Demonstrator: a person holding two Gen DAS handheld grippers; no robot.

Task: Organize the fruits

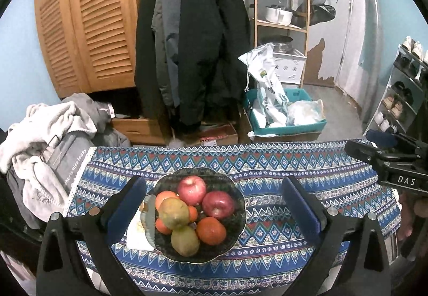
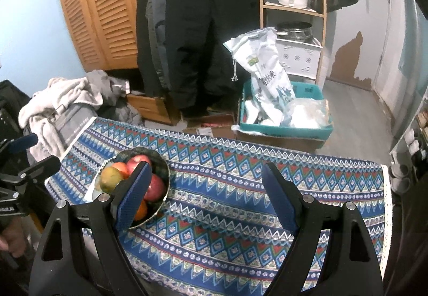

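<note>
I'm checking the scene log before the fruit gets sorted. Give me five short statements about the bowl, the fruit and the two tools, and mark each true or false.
1. The fruit lies in a dark bowl on the patterned tablecloth. True.
2. The left tool is shut on an apple. False: its fingers stand wide apart on either side of the bowl, holding nothing.
3. Two red apples lie at the far side of the bowl. True.
4. The right tool holds an orange. False: it is open and empty, over the cloth to the right of the bowl.
5. The bowl holds only apples. False: oranges and greenish fruits lie there too.
</note>
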